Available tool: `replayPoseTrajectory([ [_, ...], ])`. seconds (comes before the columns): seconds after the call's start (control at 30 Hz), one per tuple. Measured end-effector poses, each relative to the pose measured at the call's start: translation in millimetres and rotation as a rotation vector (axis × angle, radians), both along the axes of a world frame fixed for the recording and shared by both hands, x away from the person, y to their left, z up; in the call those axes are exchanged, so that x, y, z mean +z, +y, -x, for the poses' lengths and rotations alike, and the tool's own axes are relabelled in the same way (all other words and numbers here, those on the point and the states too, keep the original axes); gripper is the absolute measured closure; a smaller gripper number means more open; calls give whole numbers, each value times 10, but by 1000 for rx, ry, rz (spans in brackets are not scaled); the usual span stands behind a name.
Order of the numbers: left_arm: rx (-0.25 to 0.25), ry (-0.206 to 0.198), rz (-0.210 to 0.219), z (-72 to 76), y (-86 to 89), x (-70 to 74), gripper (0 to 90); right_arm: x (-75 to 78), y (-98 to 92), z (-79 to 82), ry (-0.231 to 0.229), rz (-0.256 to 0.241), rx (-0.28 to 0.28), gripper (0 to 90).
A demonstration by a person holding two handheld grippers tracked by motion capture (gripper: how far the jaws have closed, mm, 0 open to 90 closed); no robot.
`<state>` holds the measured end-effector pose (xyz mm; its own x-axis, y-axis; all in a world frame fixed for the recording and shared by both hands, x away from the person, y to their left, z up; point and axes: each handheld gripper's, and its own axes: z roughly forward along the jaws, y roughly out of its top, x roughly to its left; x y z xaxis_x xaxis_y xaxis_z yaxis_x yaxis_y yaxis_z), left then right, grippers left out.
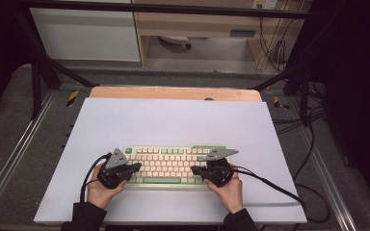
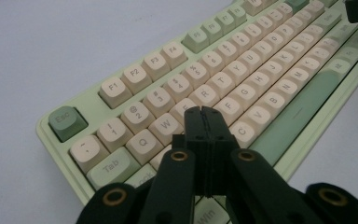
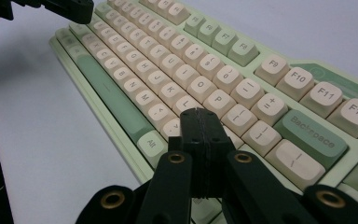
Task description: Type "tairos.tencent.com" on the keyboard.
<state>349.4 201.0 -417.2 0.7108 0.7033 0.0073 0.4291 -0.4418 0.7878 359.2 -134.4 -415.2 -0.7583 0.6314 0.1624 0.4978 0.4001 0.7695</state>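
A pale green keyboard (image 1: pixel 166 166) with cream and green keys lies on the white sheet near the front. My left gripper (image 1: pixel 136 167) rests over the keyboard's left end, jaws pressed together with nothing between them. In the left gripper view the shut left gripper (image 2: pixel 203 111) hovers just above the keys around E and D on the keyboard (image 2: pixel 242 79). My right gripper (image 1: pixel 195 170) is over the right end, also shut and empty. In the right gripper view the right gripper (image 3: pixel 198 112) sits over the keys below L and P of the keyboard (image 3: pixel 205 79).
A white sheet (image 1: pixel 173 120) covers a wooden tabletop (image 1: pixel 173 93). Black cables (image 1: pixel 279 190) trail from both grippers across the sheet. Black frame legs stand at the back left and right. A person's hands (image 1: pixel 231 192) hold the grippers from the front edge.
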Motion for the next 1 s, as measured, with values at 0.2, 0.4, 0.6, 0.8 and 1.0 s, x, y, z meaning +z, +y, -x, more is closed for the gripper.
replayPoseTrajectory([
  [0.2, -5, -3, -12, -16, -70, 14, 898, -6, -5, 1, 5, 6, 1, 900],
  [0.4, -9, -7, -20, -48, -137, 42, 898, -5, -7, 4, 5, 9, 1, 900],
  [0.6, -8, -10, -20, -97, -195, 66, 898, 1, -12, 5, 0, 11, 4, 900],
  [0.8, -10, -11, -19, -140, -263, 82, 898, 5, -13, 9, 3, 10, 3, 900],
  [1.0, -5, -8, -17, -186, -317, 84, 898, 5, -13, 9, 2, 11, 4, 900],
])
